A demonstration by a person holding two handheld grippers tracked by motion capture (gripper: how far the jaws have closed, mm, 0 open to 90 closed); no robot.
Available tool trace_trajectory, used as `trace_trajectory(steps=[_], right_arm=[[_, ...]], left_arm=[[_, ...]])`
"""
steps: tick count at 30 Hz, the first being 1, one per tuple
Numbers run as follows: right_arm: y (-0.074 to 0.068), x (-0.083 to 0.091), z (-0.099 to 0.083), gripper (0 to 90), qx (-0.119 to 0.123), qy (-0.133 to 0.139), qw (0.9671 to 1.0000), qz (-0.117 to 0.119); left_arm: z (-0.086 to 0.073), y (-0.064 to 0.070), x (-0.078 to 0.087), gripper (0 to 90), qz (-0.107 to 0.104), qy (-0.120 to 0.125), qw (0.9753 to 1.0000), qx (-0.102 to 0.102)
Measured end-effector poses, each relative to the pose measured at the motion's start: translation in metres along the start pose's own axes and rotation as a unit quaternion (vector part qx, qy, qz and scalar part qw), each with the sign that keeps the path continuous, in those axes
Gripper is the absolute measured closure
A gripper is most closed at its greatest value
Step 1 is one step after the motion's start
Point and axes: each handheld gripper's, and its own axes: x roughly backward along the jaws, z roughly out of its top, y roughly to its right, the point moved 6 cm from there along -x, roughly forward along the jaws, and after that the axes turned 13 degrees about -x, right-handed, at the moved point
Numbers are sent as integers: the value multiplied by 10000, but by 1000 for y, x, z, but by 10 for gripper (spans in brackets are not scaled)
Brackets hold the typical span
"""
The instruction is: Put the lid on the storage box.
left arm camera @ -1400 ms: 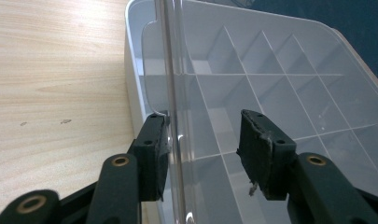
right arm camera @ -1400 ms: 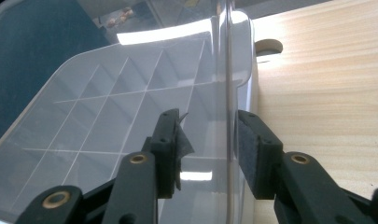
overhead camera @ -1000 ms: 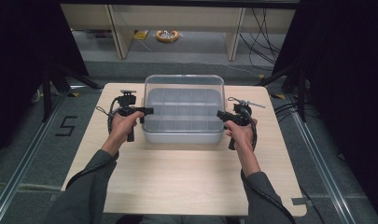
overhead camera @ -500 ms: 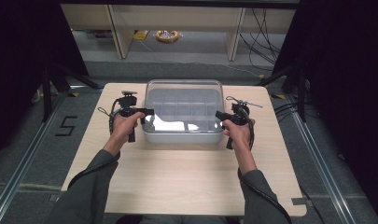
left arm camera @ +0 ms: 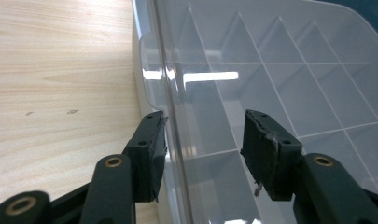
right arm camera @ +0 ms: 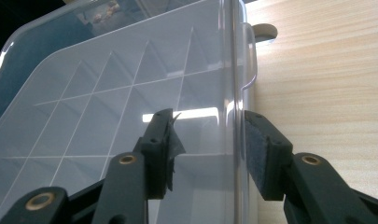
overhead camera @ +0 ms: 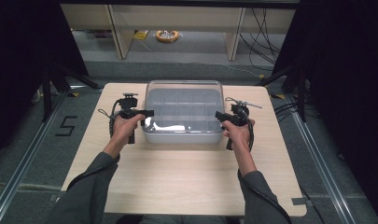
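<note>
From above, we see the clear box (overhead camera: 184, 112) mid-tabletop (overhead camera: 177, 177), left gripper (overhead camera: 147, 113) and right gripper (overhead camera: 219, 115) at its sides. Left gripper view: our jaws gape across the rim. Right gripper view: likewise. It looks light, stiff and slippery; we'd grip the rims.

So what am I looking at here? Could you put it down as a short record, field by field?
Setting: wooden table, a person seated at it
Main item: clear plastic box with divided compartments, lid on
Contents: compartments look empty
Left gripper: jaws open, straddling the box's left edge
Right gripper: jaws open, straddling the box's right edge
Hands: one holds each gripper
Background: yellow object on the floor
</note>
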Motion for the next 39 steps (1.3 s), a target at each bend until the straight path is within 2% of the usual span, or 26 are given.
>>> trace_trajectory(steps=[2,3,4,5,7,9,12,15,16,17,19,20,22,23,24,25,26,27,30,31,33,34,35,36,37,39], right_arm=[[2,-1,2,553,256,113,9996,-21],[0,0,2,552,118,93,9999,28],[0,0,3,548,120,73,9999,21],[1,0,3,593,185,74,9998,-64],[3,-1,3,615,597,96,9977,-305],[2,-2,-1,606,311,58,9992,-240],[5,-3,1,608,477,92,9986,-204],[2,-3,0,607,437,52,9988,-219],[1,-2,0,614,486,12,9986,-200],[1,-2,0,614,486,12,9986,-200],[4,-3,2,611,549,25,9984,-150],[4,-3,2,611,549,25,9984,-150],[2,-3,2,590,238,23,9996,-133],[7,-4,6,582,473,117,9987,-117],[4,-4,6,577,154,101,9998,-108],[10,-6,13,563,338,188,9992,-53],[10,-6,13,563,338,188,9992,-53],[9,-6,14,553,168,171,9997,-23],[16,-10,23,537,213,250,9995,24],[16,-12,26,523,63,168,9998,69],[17,-14,28,522,42,196,9998,39],[16,-14,29,519,-68,160,9998,41],[19,-17,32,515,109,219,9997,38],[15,-18,30,515,-249,116,9996,23],[17,-19,31,516,-99,109,9999,22],[17,-21,31,520,-156,88,9998,-7]], left_arm=[[-1,1,0,533,28,-23,10000,-72],[0,5,1,506,-15,-34,10000,-57],[0,6,1,508,53,-47,9999,-120],[0,6,0,507,60,-58,9999,-137],[0,6,1,508,45,-81,9999,-124],[0,6,0,504,28,-98,9999,-137],[0,4,0,503,-16,-33,10000,-38],[1,3,0,452,-48,-96,9999,29],[1,1,-2,435,-16,-25,9997,225],[1,1,-2,427,-16,-25,9997,225],[0,-6,-3,427,-72,11,9990,440],[0,-6,-3,423,-72,11,9990,440],[1,-11,-3,414,-107,26,9984,546],[2,-14,-4,405,-118,79,9981,593],[3,-16,-4,406,-125,104,9978,637],[6,-18,-5,402,-128,146,9974,693],[8,-21,-6,402,-147,176,9974,682],[10,-22,-7,398,-166,233,9967,755],[15,-25,-12,396,-178,319,9952,905],[15,-26,-14,392,-179,283,9955,889],[13,-28,-17,391,-188,189,9957,884],[13,-28,-19,391,-213,188,9954,910],[13,-29,-20,390,-245,191,9950,946],[13,-29,-21,391,-271,192,9942,1020],[13,-28,-24,392,-352,183,9932,1098],[13,-27,-25,396,-389,187,9927,1126]])
